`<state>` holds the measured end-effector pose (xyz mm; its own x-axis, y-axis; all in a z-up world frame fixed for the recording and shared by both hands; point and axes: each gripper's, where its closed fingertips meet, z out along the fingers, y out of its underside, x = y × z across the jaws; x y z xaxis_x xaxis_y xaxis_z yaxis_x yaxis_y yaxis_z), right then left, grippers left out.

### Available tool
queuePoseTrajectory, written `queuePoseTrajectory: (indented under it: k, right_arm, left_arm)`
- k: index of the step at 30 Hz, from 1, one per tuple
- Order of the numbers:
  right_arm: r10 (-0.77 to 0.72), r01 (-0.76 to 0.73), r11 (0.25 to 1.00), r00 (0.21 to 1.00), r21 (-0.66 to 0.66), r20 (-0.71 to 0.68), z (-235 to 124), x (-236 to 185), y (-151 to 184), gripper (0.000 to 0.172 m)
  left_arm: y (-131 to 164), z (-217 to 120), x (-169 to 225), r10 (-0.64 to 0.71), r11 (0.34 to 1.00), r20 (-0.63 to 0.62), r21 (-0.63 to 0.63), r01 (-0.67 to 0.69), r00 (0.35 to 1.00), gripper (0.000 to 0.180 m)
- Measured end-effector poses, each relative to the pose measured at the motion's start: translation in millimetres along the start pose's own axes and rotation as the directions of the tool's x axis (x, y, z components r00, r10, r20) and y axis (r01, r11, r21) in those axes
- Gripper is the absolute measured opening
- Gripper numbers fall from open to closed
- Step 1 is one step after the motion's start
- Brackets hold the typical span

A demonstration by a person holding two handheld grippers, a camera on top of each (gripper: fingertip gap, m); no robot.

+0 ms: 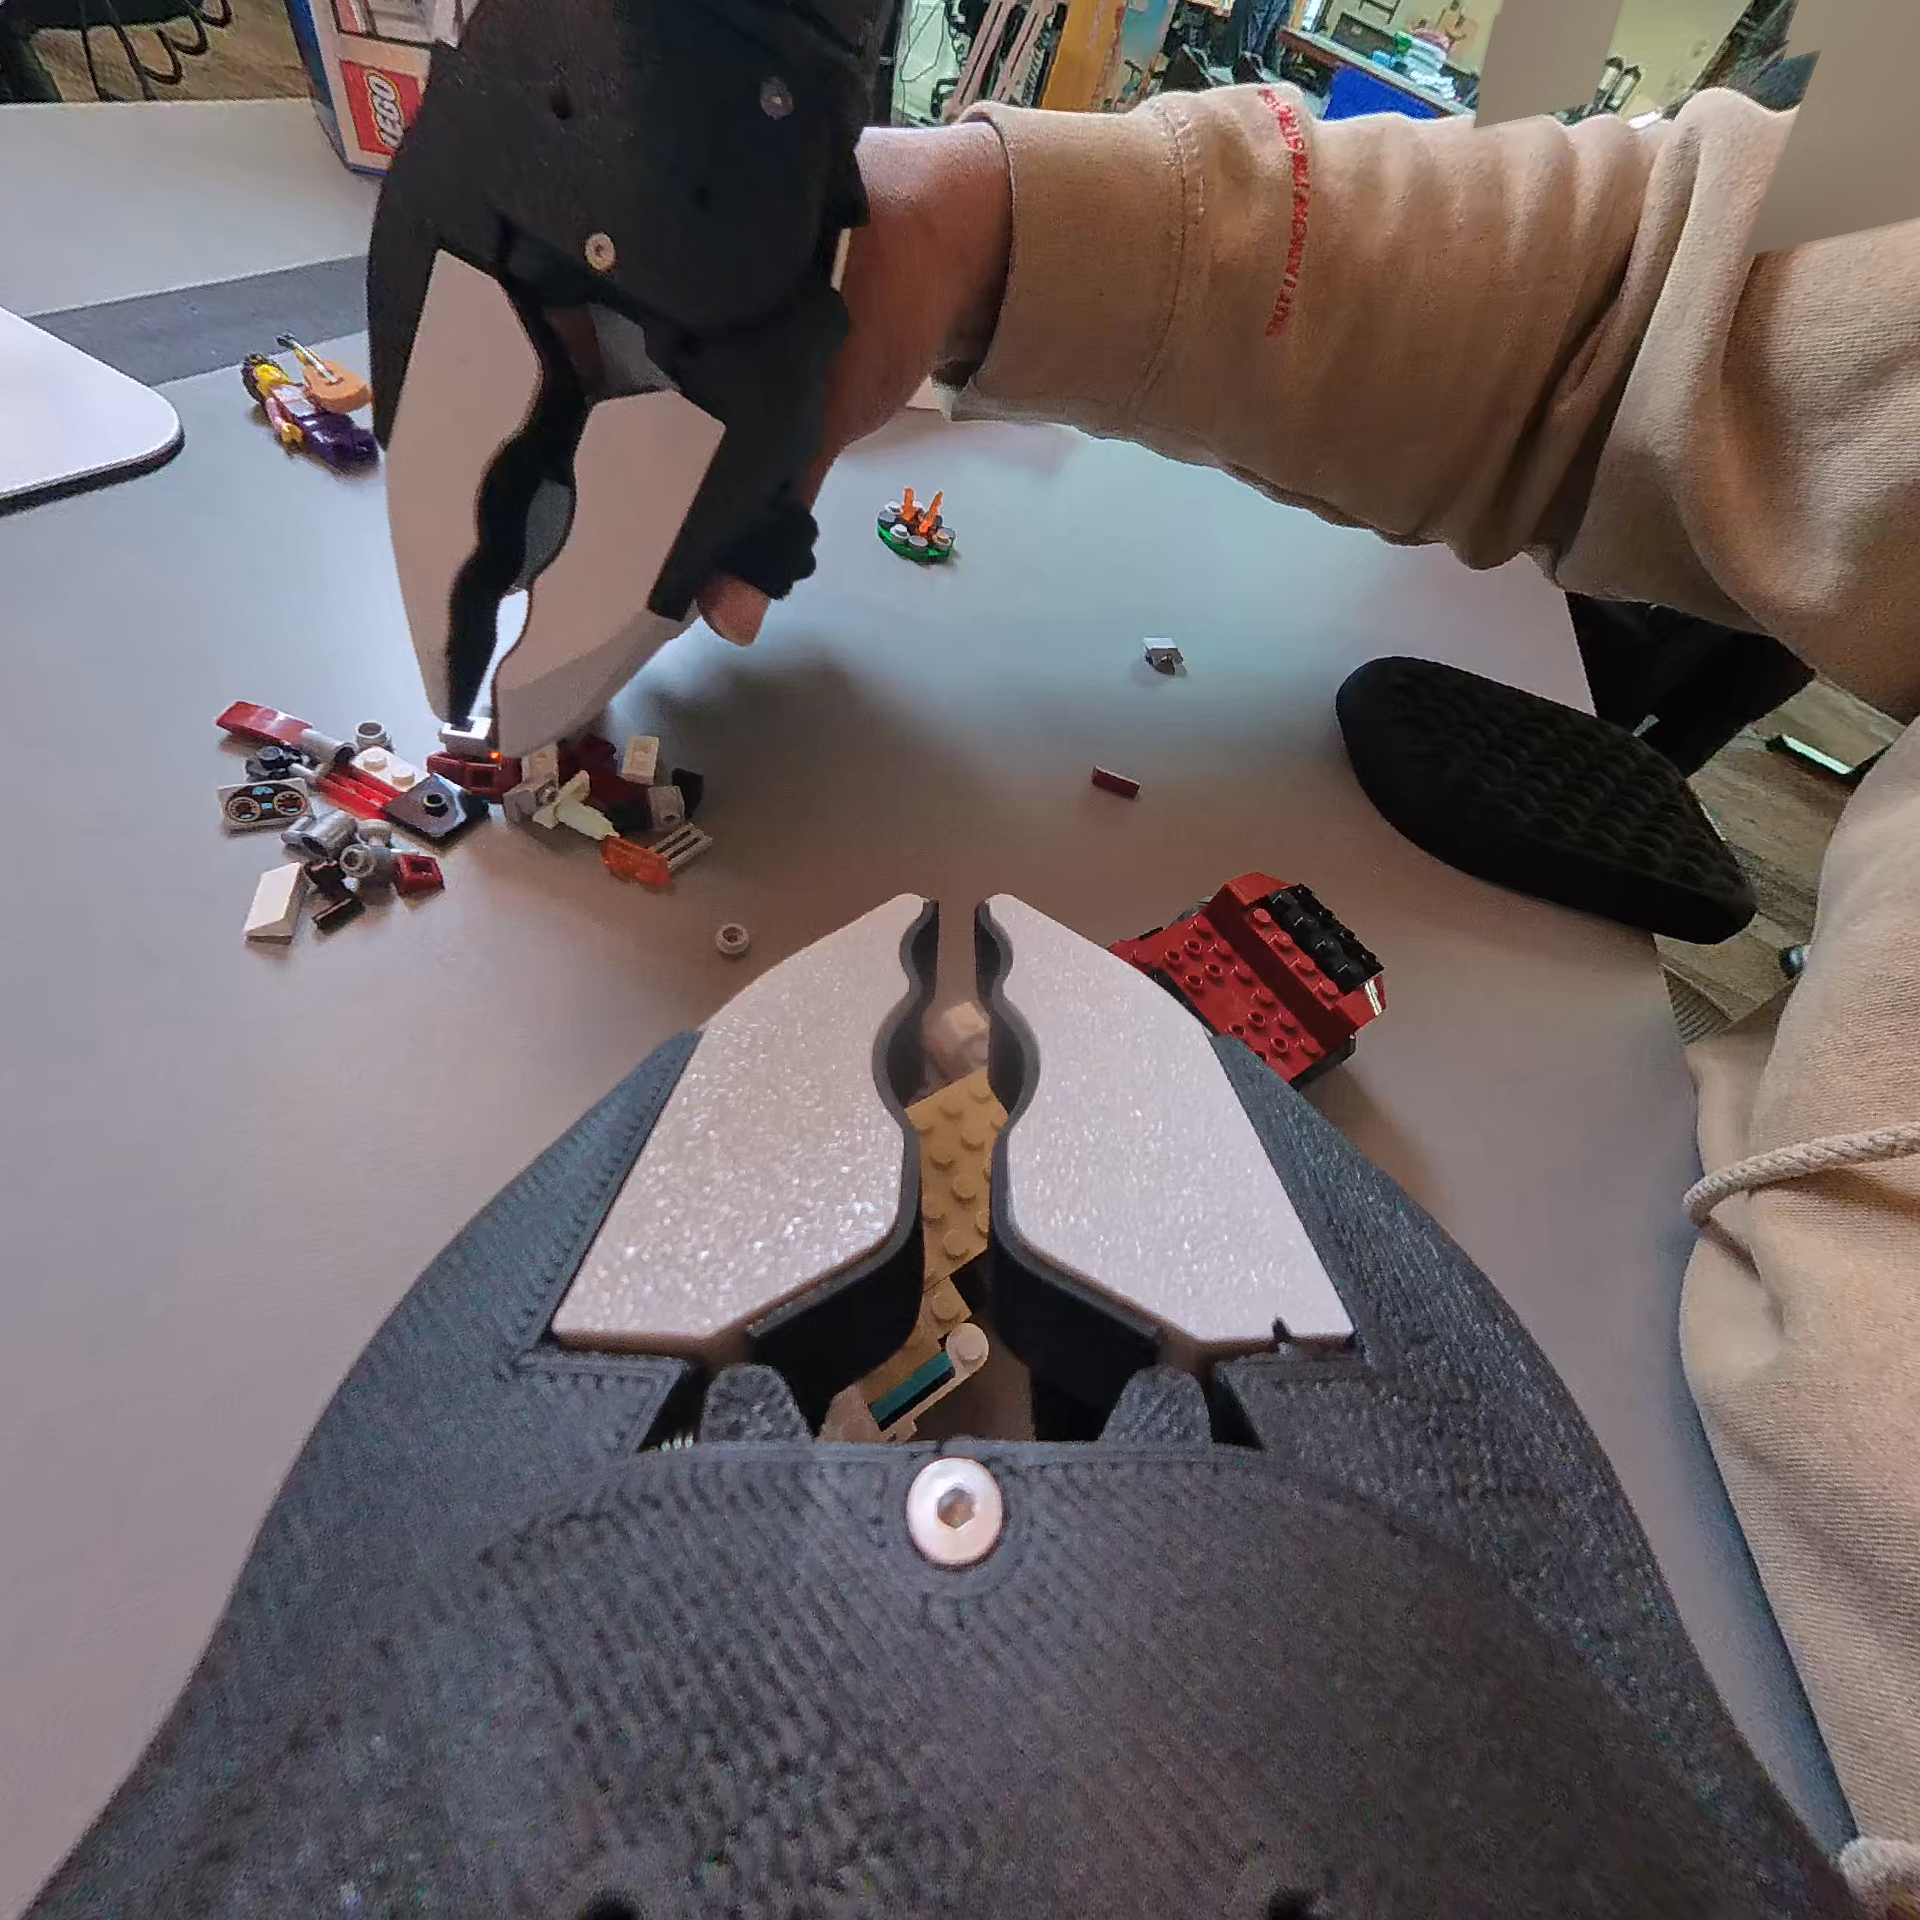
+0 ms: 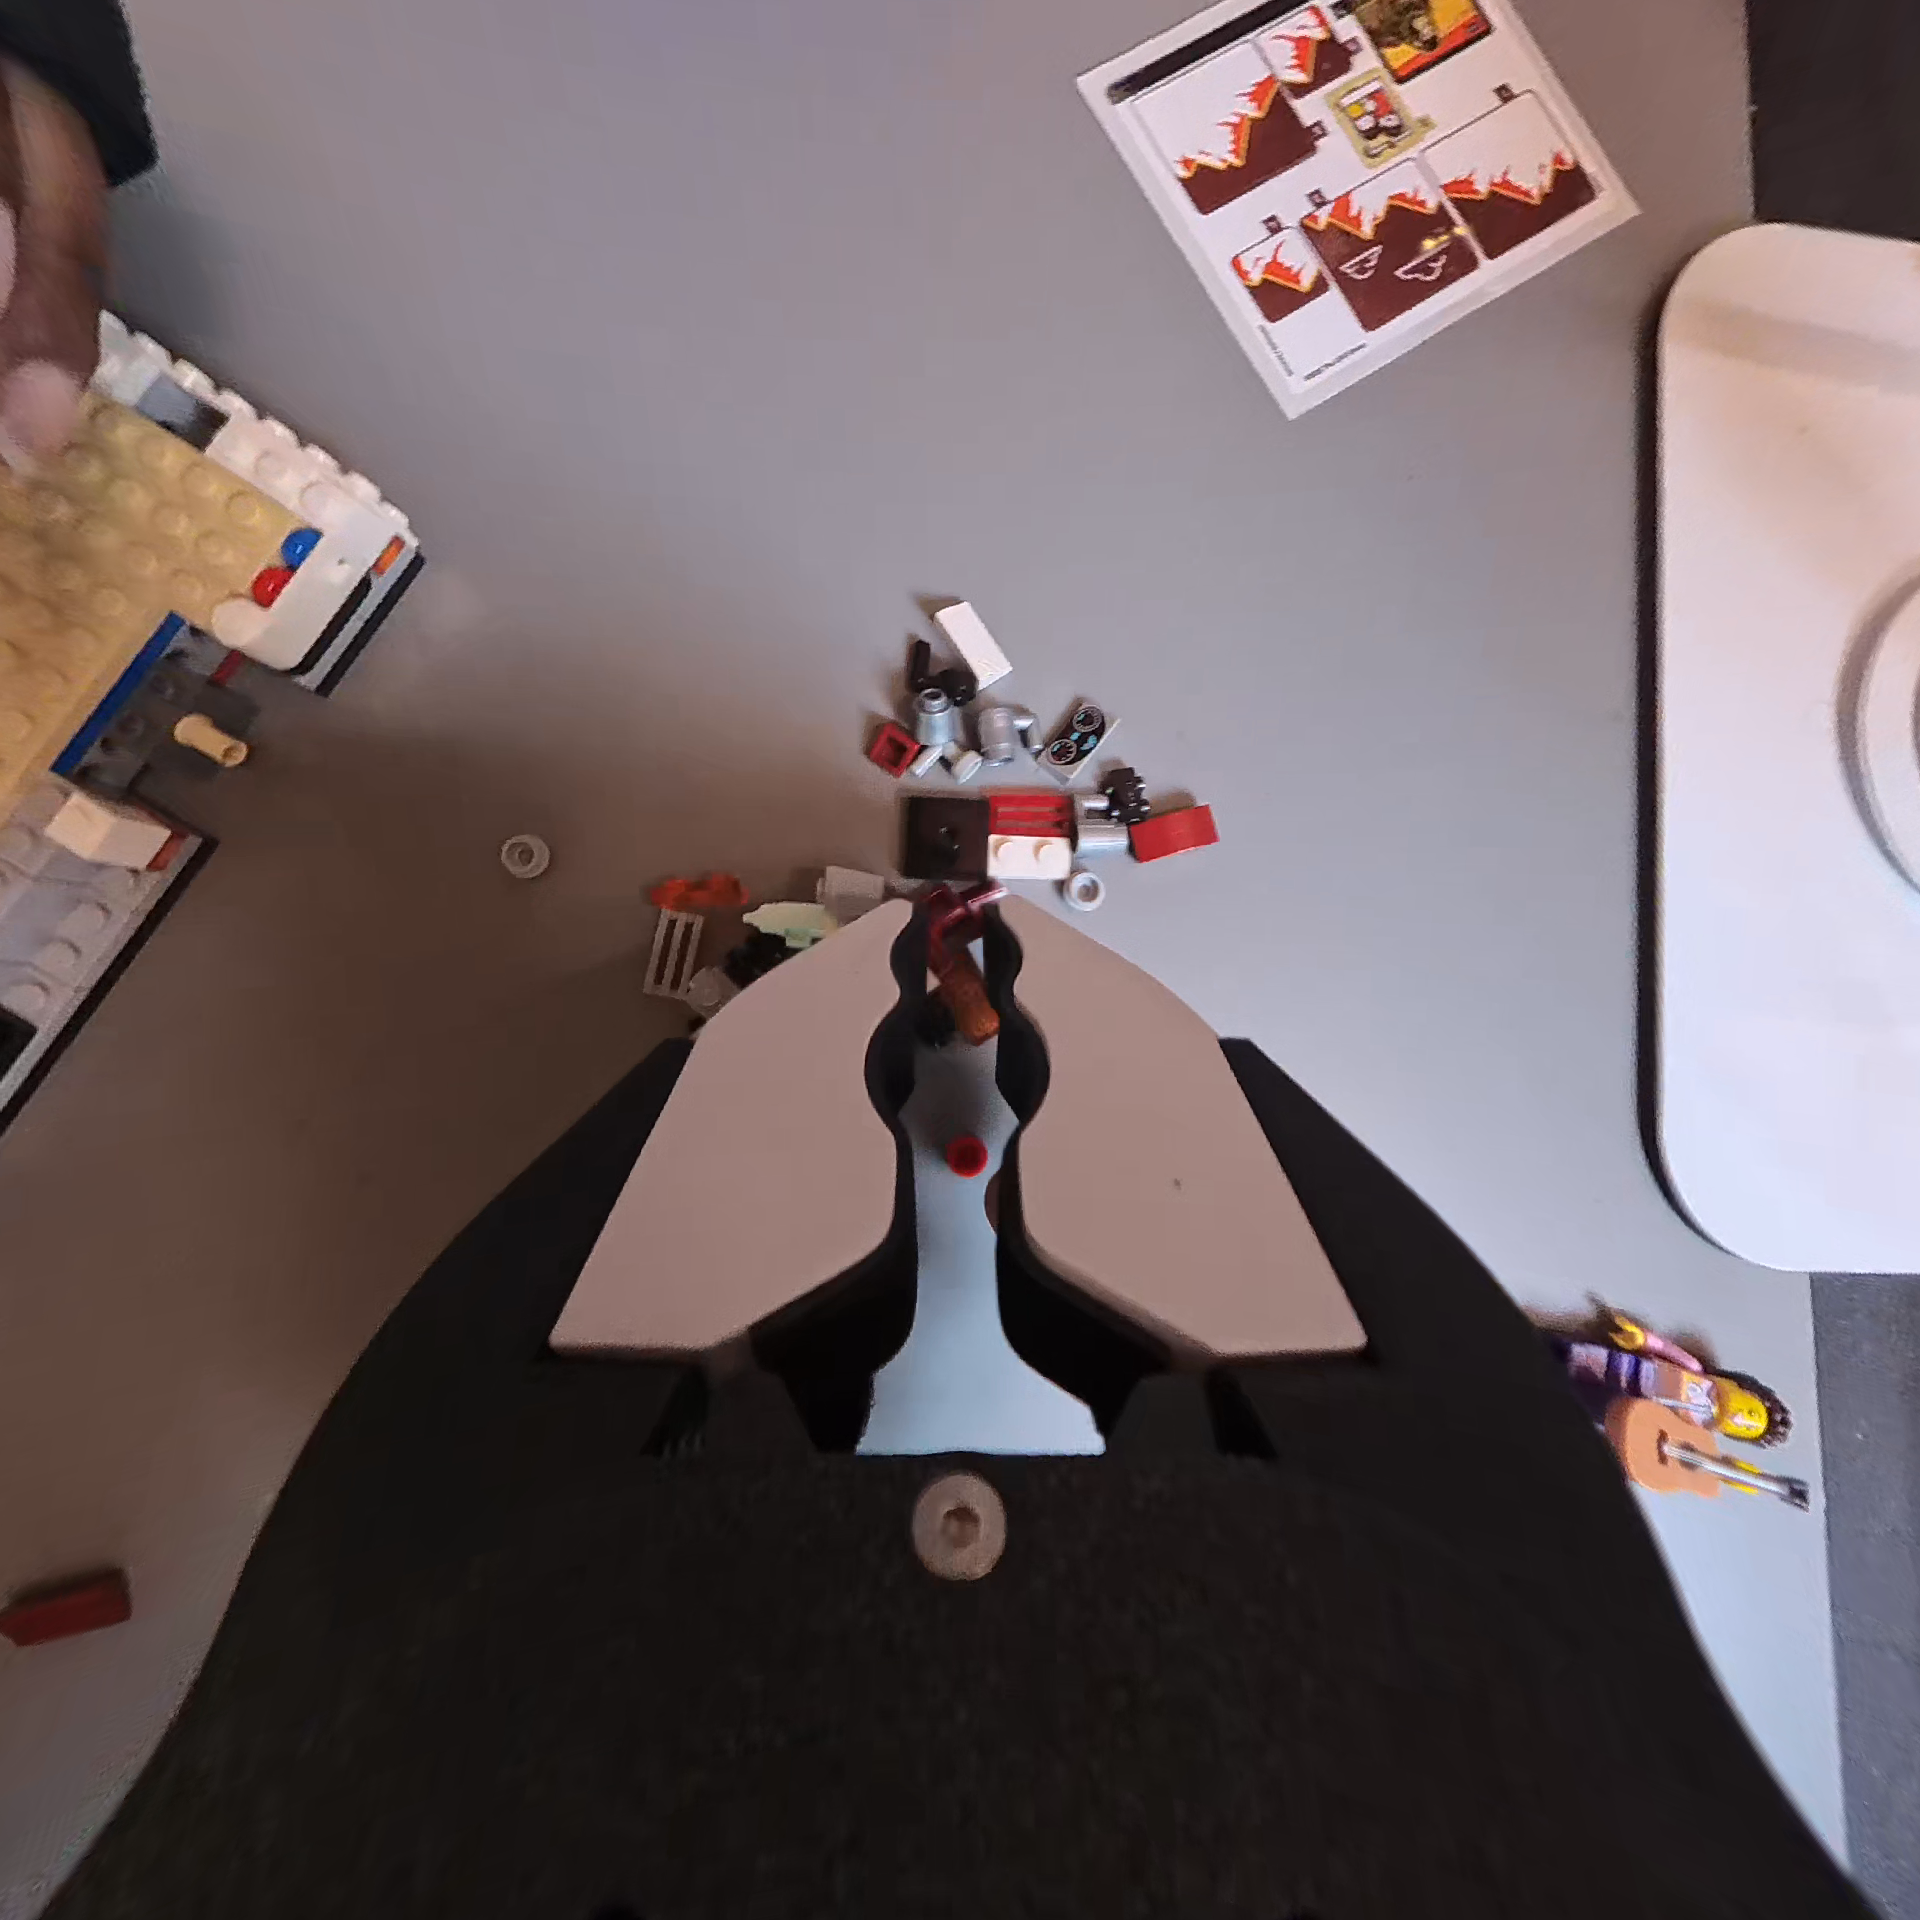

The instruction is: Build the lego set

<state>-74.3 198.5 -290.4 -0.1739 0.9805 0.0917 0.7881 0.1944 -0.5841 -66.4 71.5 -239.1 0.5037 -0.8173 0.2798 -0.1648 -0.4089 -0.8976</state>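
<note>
- Left wrist view: your left gripper (image 1: 956, 914) is nearly closed. A thin slit stays between its tips with nothing in it, and a tan studded plate (image 1: 956, 1164) lies beneath the fingers.
- Just right of it, near the grey table's (image 1: 935, 675) front edge, sits a red and black brick block (image 1: 1257, 966).
- Your right gripper (image 1: 470, 722) points down at the pile of small loose bricks (image 1: 582, 800), its tips clenched on a small grey piece (image 1: 464, 730).
- A cardboard box with a red square logo (image 1: 358, 94) stands at the far edge. Your beige sleeve (image 1: 1288, 208) carries red lettering.
- Right wrist view: a dark red clip piece (image 2: 951, 920) and a brown cylinder (image 2: 971, 1003) lie between the right fingers, blurred.
- A tile printed with dials (image 2: 1075, 740) lies in the pile. A sticker sheet with flame designs (image 2: 1351, 197) lies towards the far right corner.
</note>
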Motion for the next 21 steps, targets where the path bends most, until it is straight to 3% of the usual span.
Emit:
queuePoseTrajectory:
  k: [9,16,21]
  right_arm:
    - [-0.024,0.025,0.999,1.0,-0.032,0.017,1,-5,4,0.009]
    - [0.014,-0.003,0.997,0.991,-0.082,0.132,5,-10,5,0.003]
    - [0.039,-0.037,0.999,0.986,-0.011,0.16,-9,-17,-3,0.002]
  left_arm:
    - [3,2,1,0.006,1.0,-0.004,-0.012,-0.006,1.0,0.007]
    - [2,1,1,0.005,1.0,-0.005,-0.011,-0.005,1.0,0.006]
    - [2,1,0,0.01,1.0,0.0,-0.009,-0.01,1.0,0.006]
